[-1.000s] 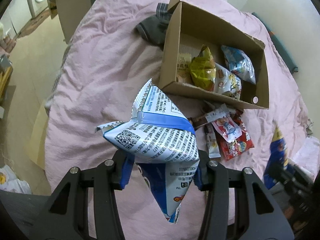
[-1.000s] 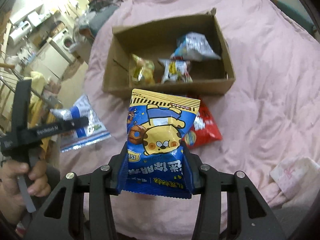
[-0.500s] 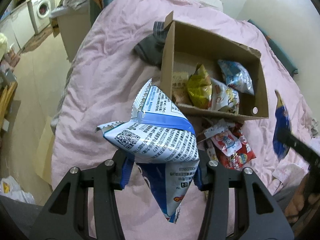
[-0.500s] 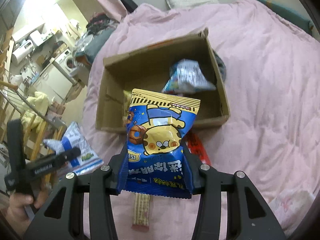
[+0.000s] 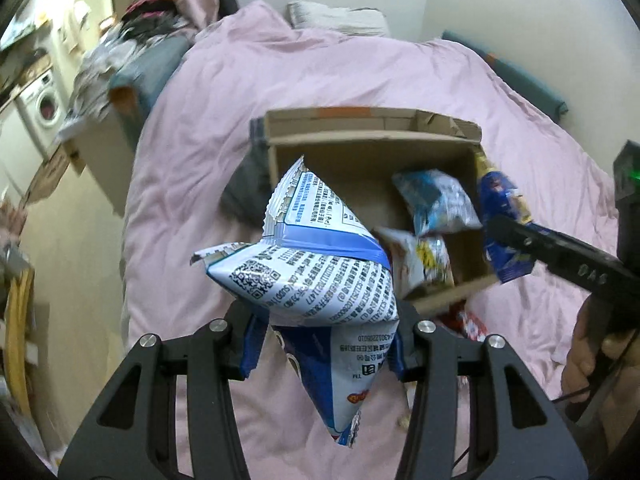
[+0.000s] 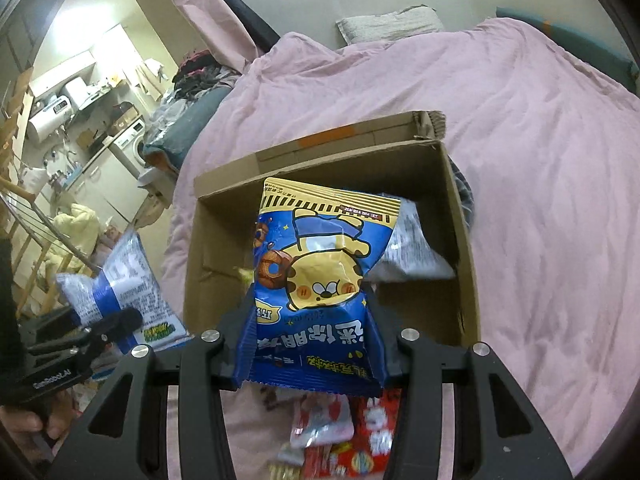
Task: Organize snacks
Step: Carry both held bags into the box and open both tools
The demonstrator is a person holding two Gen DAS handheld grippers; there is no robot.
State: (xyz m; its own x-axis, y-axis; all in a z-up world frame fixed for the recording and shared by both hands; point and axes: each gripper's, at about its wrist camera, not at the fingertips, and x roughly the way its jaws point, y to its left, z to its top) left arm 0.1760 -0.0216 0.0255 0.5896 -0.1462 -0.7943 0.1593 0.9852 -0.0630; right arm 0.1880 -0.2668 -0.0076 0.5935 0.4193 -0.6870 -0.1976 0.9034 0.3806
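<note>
My left gripper [image 5: 322, 350] is shut on a puffy white-and-blue snack bag [image 5: 316, 276] with small print and a QR code, held in the air in front of the open cardboard box [image 5: 360, 136]. My right gripper [image 6: 312, 350] is shut on a blue-and-yellow bag with a cartoon animal [image 6: 316, 276], held over the box's [image 6: 466, 264] near edge. Inside the box lie a light-blue bag [image 5: 436, 200] and a white-and-yellow bag [image 5: 424, 260]. The right gripper's blue bag [image 5: 504, 224] also shows at the box's right end in the left wrist view.
The box sits on a pink duvet [image 6: 540, 184] covering a bed. Red and white snack packets [image 6: 348, 436] lie on the duvet just in front of the box. A grey cloth [image 5: 244, 192] lies by the box's left side. A washing machine [image 5: 44, 104] and clutter stand far left.
Both grippers have moved toward the box with their bags. The right one's blue bag now hangs over the box's near edge. The left view has swung to face the box's long side.
</note>
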